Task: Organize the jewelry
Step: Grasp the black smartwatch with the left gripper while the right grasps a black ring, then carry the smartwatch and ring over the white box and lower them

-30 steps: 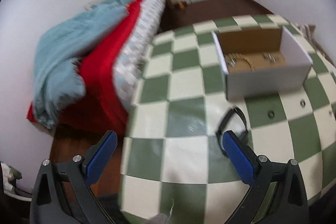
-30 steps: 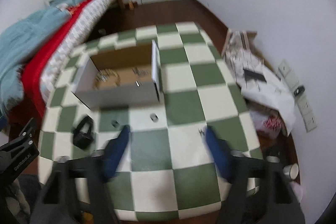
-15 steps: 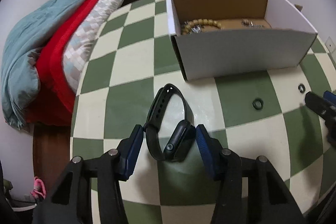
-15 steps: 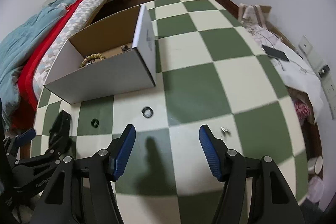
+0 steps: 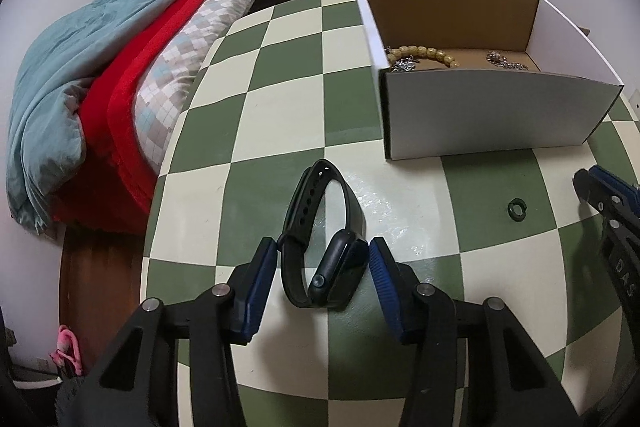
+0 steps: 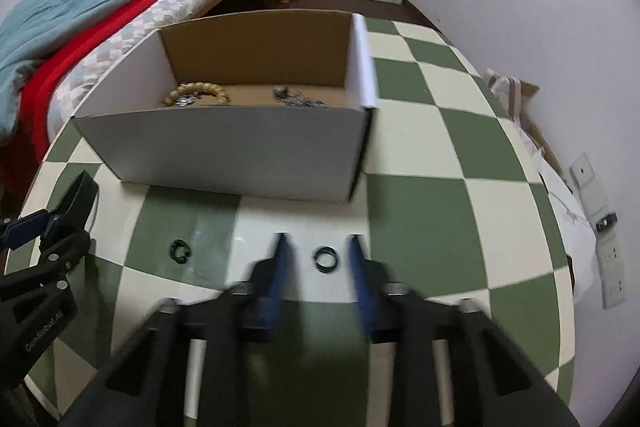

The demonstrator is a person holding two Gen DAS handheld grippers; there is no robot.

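Straddling the black smartwatch [image 5: 324, 247], the left gripper [image 5: 322, 267] has been narrowed; pads look touching, hard to tell. A dark ring [image 6: 325, 259] sits loose between the closing right gripper [image 6: 318, 251] pads, headed for the box [image 6: 224, 147].

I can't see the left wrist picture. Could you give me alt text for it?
The left gripper straddles a black watch lying on a green-and-cream checkered table, its blue pads just closing in on it. Beyond stands an open box holding beads; a small ring lies at right, a bed at left.
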